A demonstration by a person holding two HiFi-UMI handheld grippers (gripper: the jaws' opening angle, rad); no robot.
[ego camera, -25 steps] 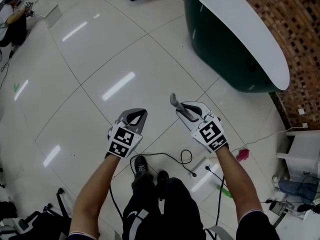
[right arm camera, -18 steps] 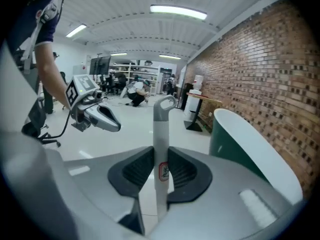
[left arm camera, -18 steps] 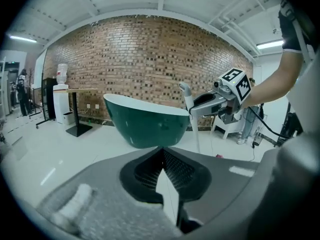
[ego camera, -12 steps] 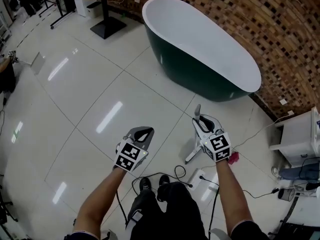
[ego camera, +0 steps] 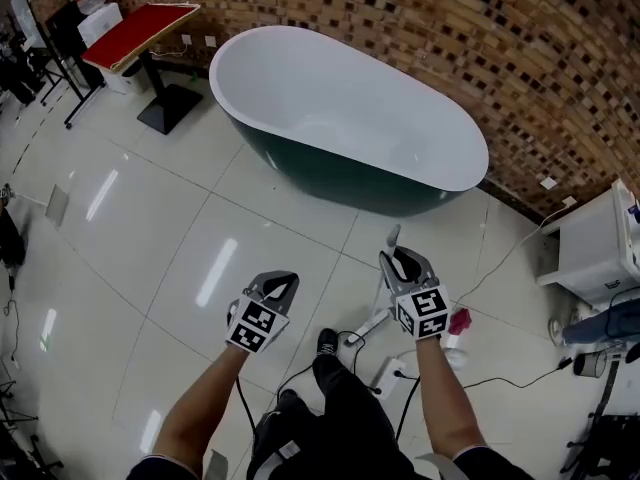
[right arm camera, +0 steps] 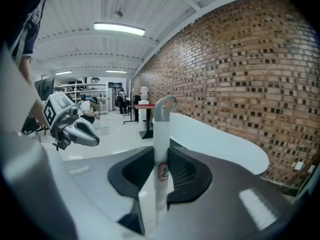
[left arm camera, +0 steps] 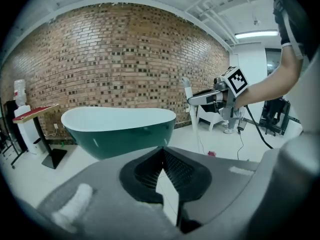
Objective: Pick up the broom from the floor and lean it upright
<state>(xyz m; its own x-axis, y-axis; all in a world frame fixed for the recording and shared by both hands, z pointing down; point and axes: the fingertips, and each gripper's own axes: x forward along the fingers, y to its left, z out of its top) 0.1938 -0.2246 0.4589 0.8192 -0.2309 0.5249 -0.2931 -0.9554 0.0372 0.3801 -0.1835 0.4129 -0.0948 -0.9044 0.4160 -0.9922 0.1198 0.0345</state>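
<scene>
- Your right gripper [ego camera: 404, 266] is clamped on the broom [right arm camera: 161, 134]. Both pads press the white handle a little below its grey hooked cap.
- The broom is up off the floor [ego camera: 150, 228], on the near side of the bathtub [ego camera: 330, 178] and opposite its right end, apart from the tub's dark green wall.
- In the left gripper view the handle stands close to upright, leaning only slightly, with the bathtub off to its left.
- In the head view the handle runs from above your right gripper down towards your feet. Where its lower end stops cannot be told among the cables [ego camera: 352, 340] there.
- Your left gripper [ego camera: 279, 286] holds nothing. Its jaws meet at the tips, and only floor shows through the gap behind them.
- That left gripper hangs over bare tiles on the bathtub's near side, opposite the tub's middle, well apart from both the tub and the broom.
- The brick wall [ego camera: 400, 28] curves round the bathtub's far side.
- A red-topped table [ego camera: 140, 33] stands beyond the bathtub's left end.
- A small pink thing [ego camera: 458, 320] lies on the floor on the tub's near side, just beside your right forearm in the head view. It is too small to identify.
</scene>
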